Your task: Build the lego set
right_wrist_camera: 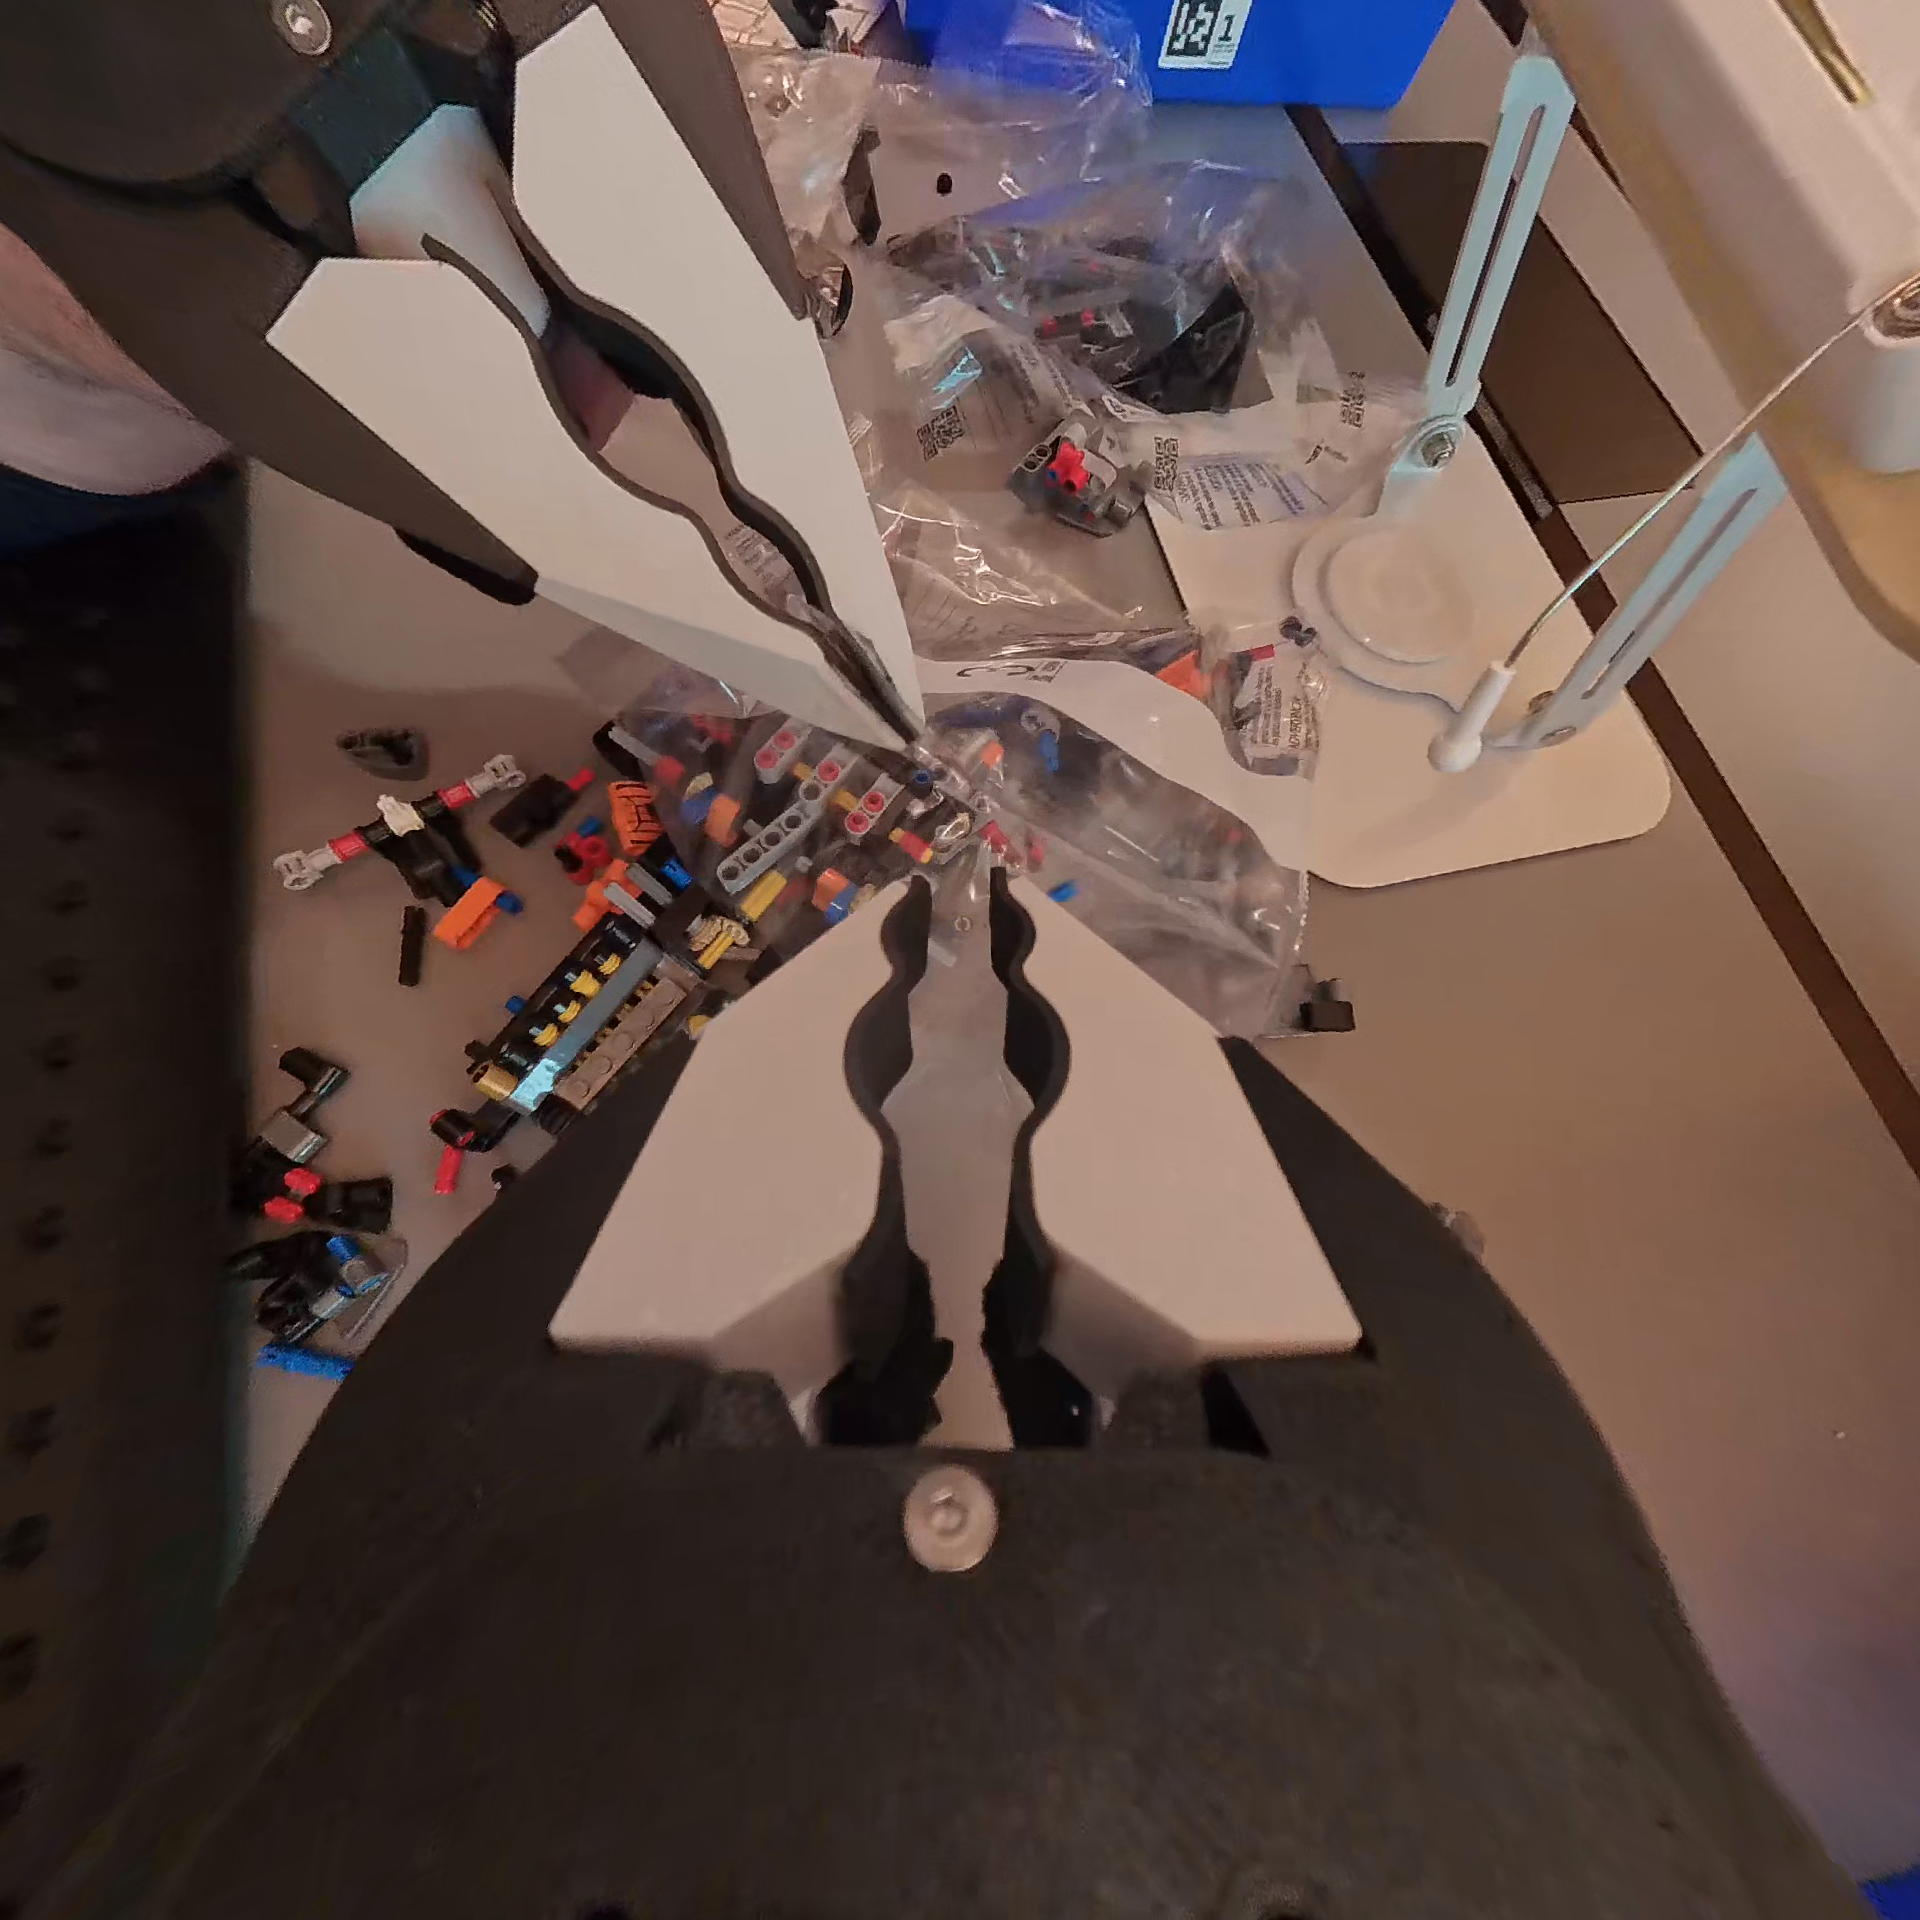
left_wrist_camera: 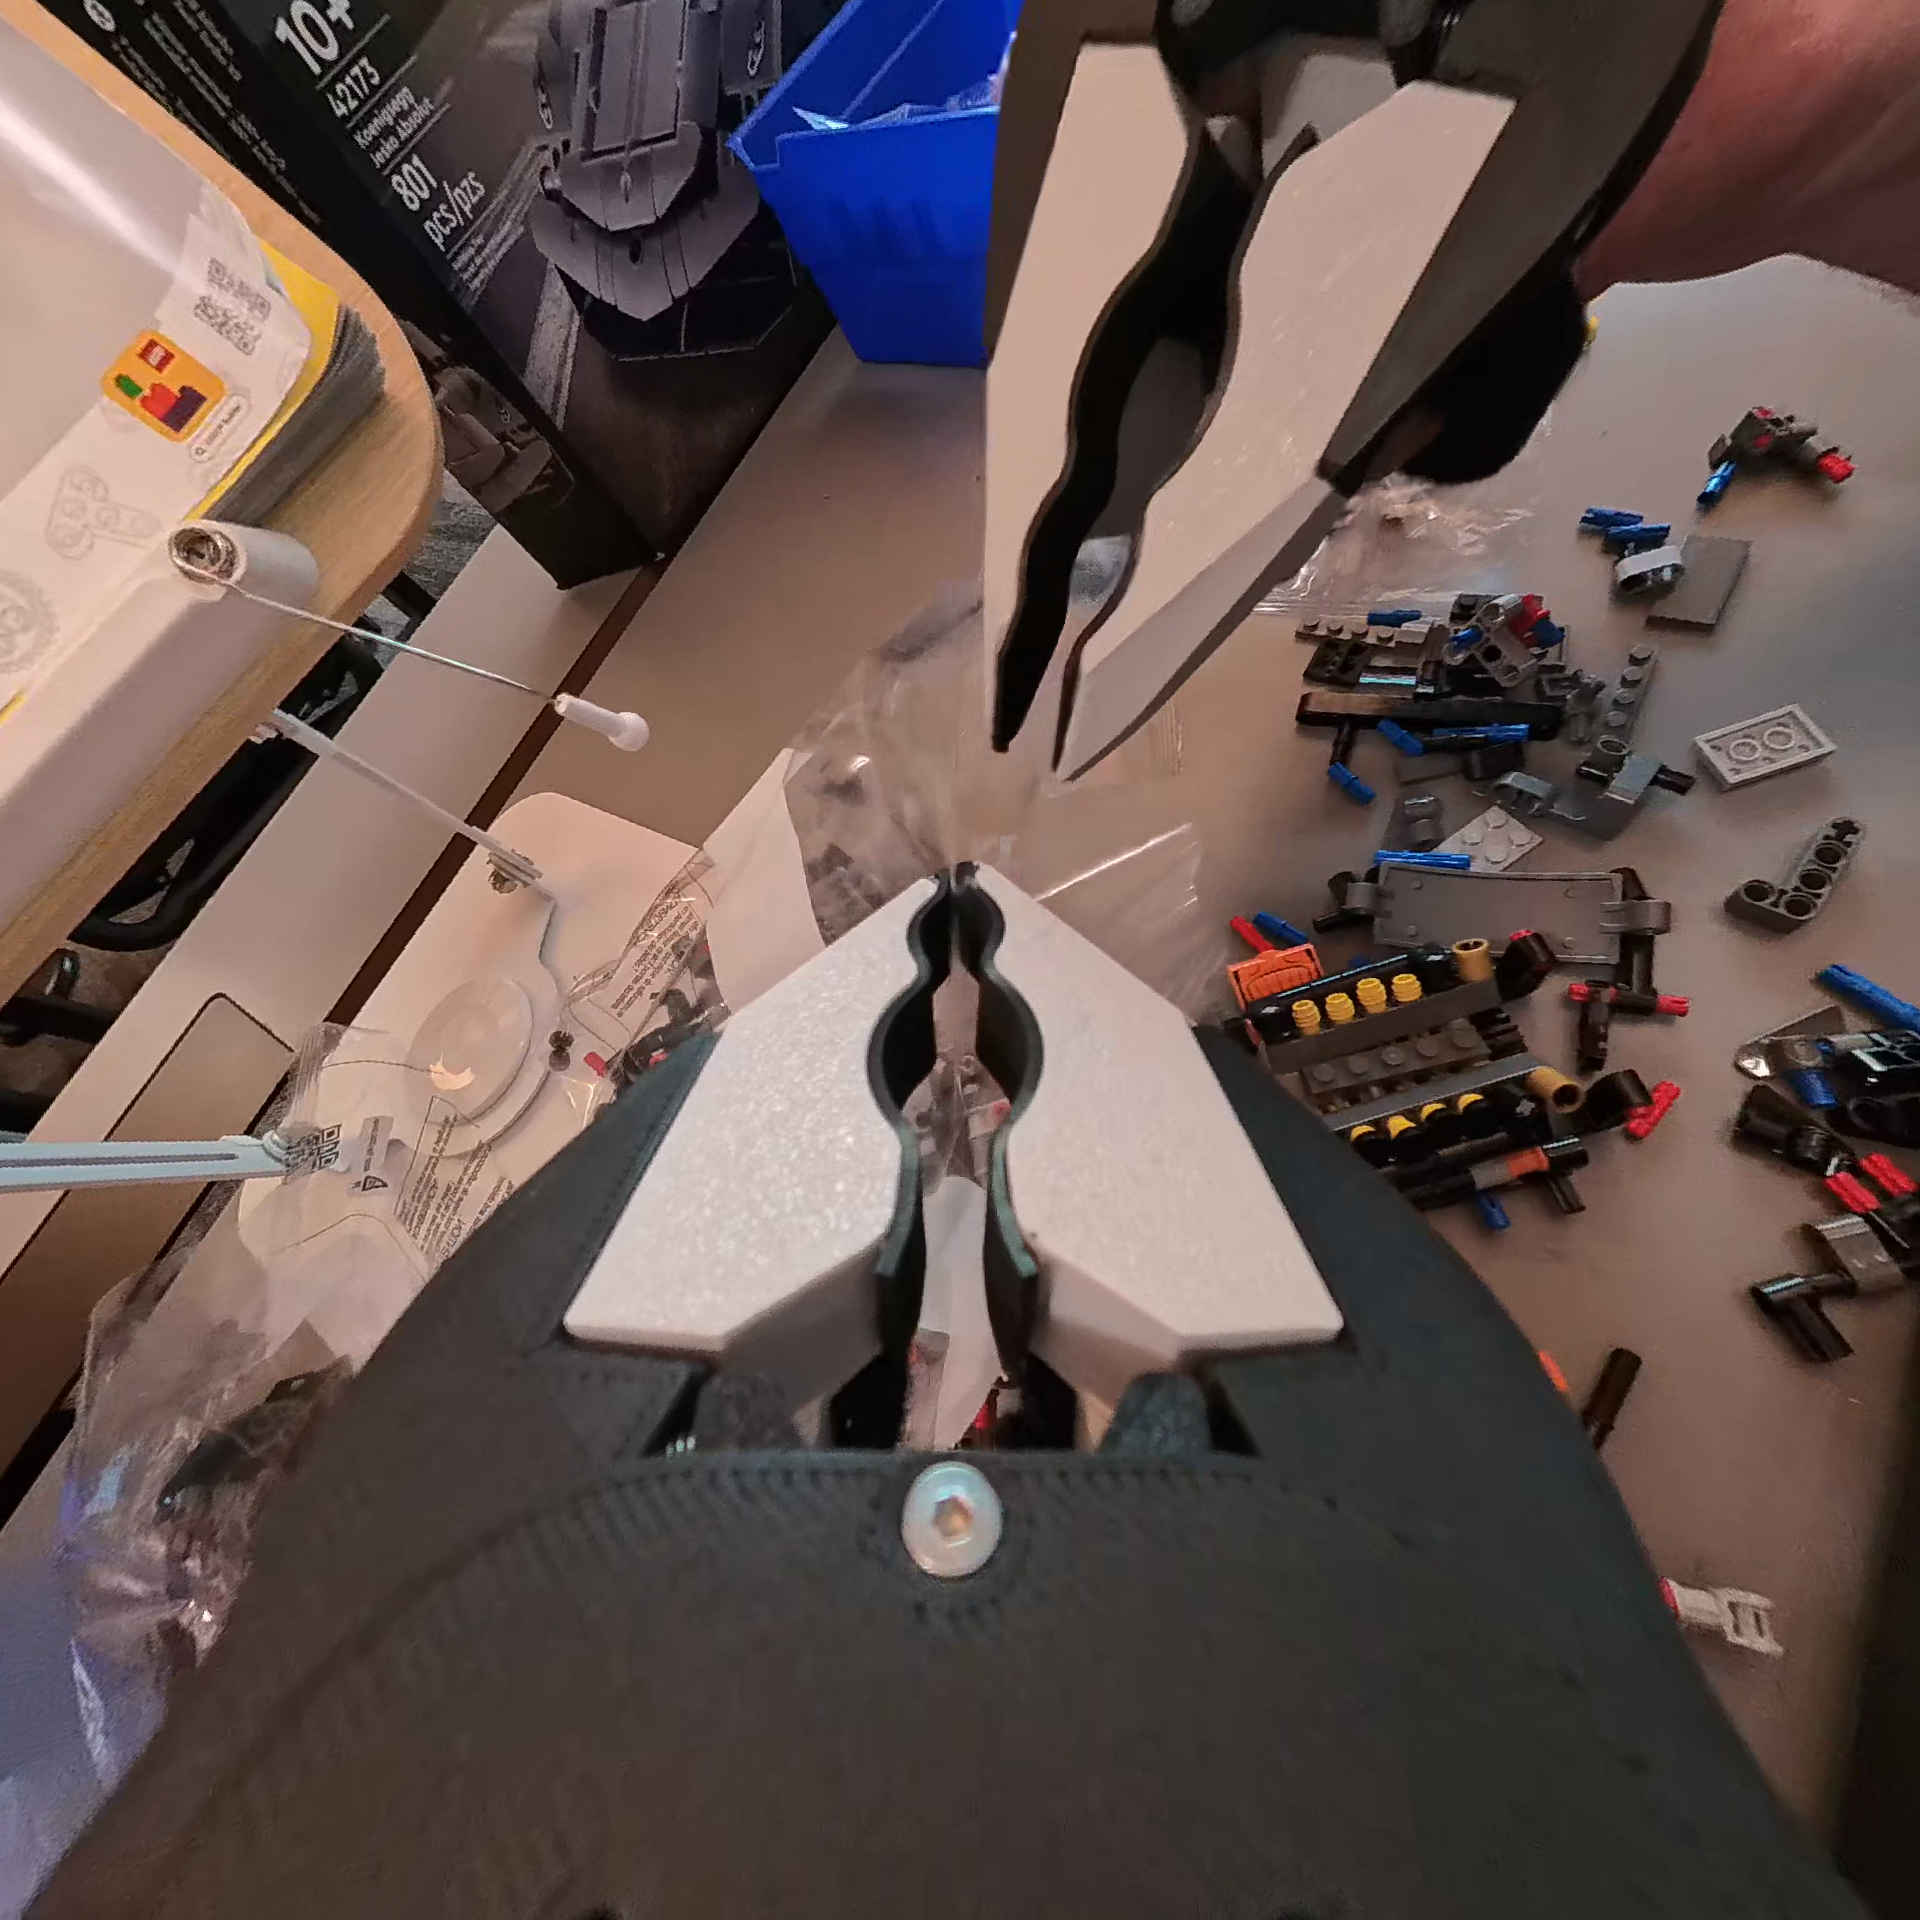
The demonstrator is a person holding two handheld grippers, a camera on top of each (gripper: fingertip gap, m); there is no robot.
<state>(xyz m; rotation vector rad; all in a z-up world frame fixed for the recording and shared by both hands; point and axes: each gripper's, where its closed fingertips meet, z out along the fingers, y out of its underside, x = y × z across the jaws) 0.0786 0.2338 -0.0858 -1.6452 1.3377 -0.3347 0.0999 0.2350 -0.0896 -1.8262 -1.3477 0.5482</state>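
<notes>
A clear plastic bag of Lego parts (right_wrist_camera: 1143, 883) lies on the grey table among loose pieces. My left gripper (left_wrist_camera: 951, 881) is shut on a bunched fold of this bag (left_wrist_camera: 904, 748); it also shows in the right wrist view (right_wrist_camera: 912, 736), coming in from the upper left. My right gripper (right_wrist_camera: 958, 888) is open with a narrow gap, its tips just short of the pinched fold. It comes down from the top of the left wrist view (left_wrist_camera: 1029, 753). A partly built dark assembly with yellow pins (left_wrist_camera: 1382, 1039) (right_wrist_camera: 592, 997) lies beside the bag.
Loose black, blue, red and grey pieces (left_wrist_camera: 1507, 686) are scattered over the table. More part bags (right_wrist_camera: 1091, 312), a blue bin (left_wrist_camera: 883, 208), the dark set box (left_wrist_camera: 540, 260), a white stand base (right_wrist_camera: 1455, 727) and an instruction booklet (left_wrist_camera: 156, 416) crowd the far side. My left and right fingertips are right by each other.
</notes>
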